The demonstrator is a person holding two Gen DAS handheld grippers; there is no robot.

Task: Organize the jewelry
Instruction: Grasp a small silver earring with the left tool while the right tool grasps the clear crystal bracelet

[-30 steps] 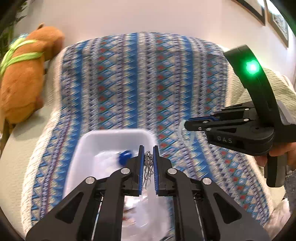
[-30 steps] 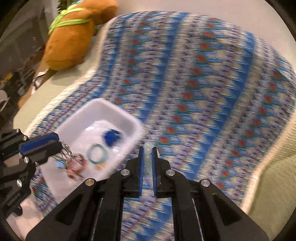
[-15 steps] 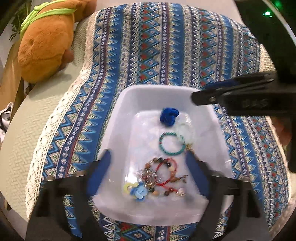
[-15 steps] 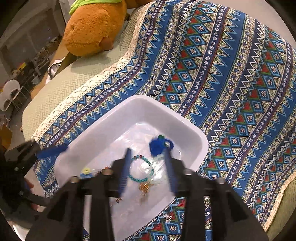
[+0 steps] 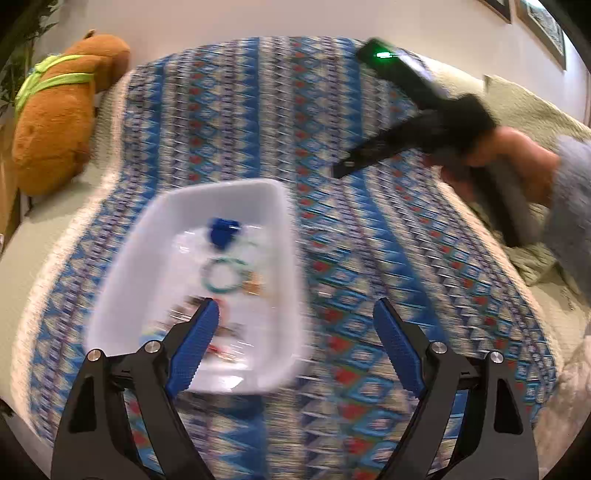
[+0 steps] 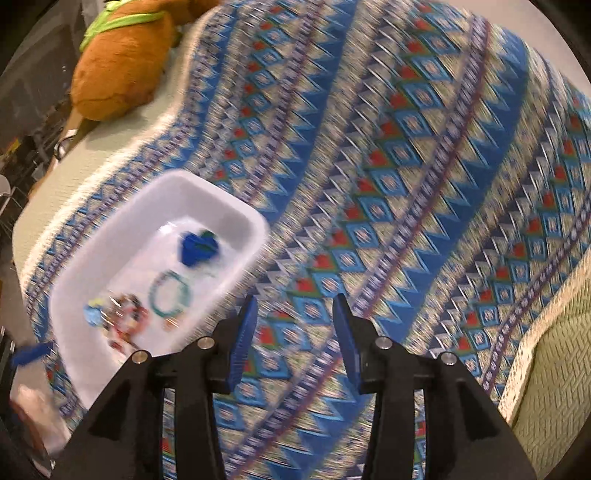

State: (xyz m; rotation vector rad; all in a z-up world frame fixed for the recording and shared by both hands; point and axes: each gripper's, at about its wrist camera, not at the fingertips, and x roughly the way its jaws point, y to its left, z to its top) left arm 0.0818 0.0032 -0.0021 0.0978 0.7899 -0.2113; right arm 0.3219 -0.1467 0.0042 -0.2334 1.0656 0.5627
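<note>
**Both claws empty, jewelry all sitting in the white tray**

So the white tray (image 5: 155,258) sits on the blue patterned blanket (image 5: 369,258), long axis running from the near-left up toward the far-right in the left wrist view, slightly slanted. Inside it: a dark blue knot-like piece (image 5: 223,229) at the far end, a teal bead bracelet (image 5: 223,277) lying flat around the middle, and a blurry heap of red and mixed bits (image 6: 125,321) at the near end, too smeared to sort out.

The left claw (image 5: 291,317) is spread wide with nothing in it, one finger over the tray's near end. The right claw (image 6: 291,310) is about half open, also empty, hanging over bare blanket just beside the tray.

The blanket covers a pale green bed (image 6: 546,369). A brown plush toy (image 5: 55,122) with a lime harness sits at the far-left edge, by a white wall. Framed pictures (image 5: 532,18) hang top right.
</note>
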